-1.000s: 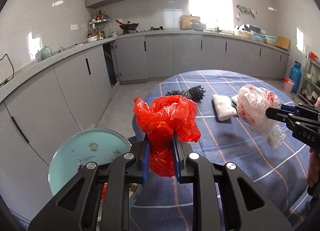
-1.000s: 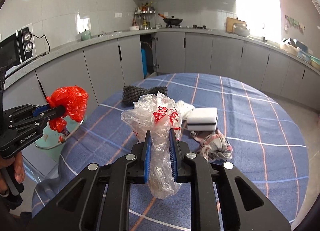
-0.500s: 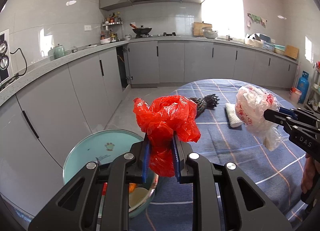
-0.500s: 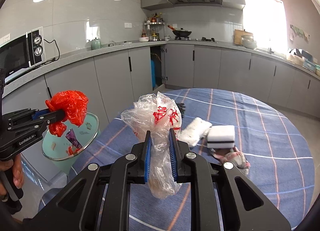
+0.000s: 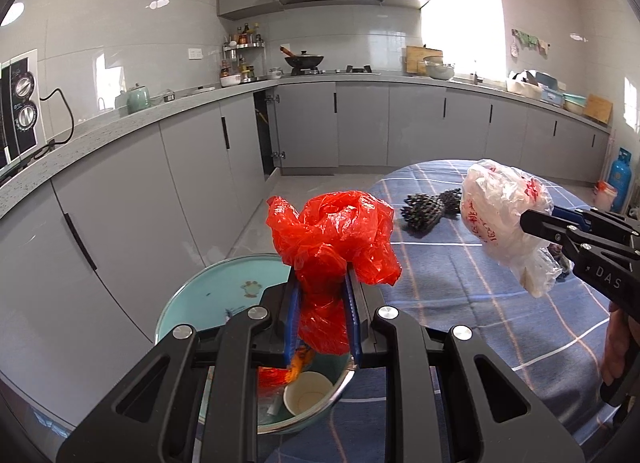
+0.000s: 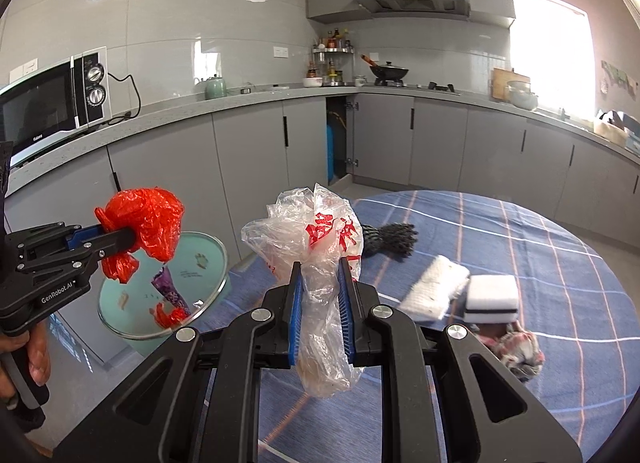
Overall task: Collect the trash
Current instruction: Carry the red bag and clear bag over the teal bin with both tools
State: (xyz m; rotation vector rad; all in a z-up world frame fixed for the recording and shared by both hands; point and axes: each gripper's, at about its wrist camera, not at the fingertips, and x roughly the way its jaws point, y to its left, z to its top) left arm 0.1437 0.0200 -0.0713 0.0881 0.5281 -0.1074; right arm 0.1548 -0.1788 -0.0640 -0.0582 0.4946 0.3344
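Grippers, two, black with blue pads, each held in a person's hand.

Left gripper [image 5: 322,315]: pads clamped on one red plastic bag [image 5: 332,239], crumpled into a loose ball above the pads with a twisted tail hanging below them. The bag is glossy, translucent and creased, held in the air over the bin.

Right gripper [image 6: 322,303]: pads clamped on one clear plastic bag [image 6: 308,235], wrinkled, printed with red characters, puffed above the pads and drooping in a limp fold below. It is held in the air above the near edge of the table.

Bin [image 6: 208,299], one, pale turquoise with a round rim, on the floor just beside the table. Inside: one paper cup [image 5: 308,399], one purple wrapper [image 6: 170,291], scraps of red and orange.

Table [image 6: 540,247], one, round, under a blue checked cloth. On it: one dark knitted item [image 6: 390,239], one white folded cloth [image 6: 436,291], one white sponge block [image 6: 492,299], one plaid rag [image 6: 516,351], bunched, just beside the sponge.

Microwave [image 6: 48,103], one, on the grey counter.
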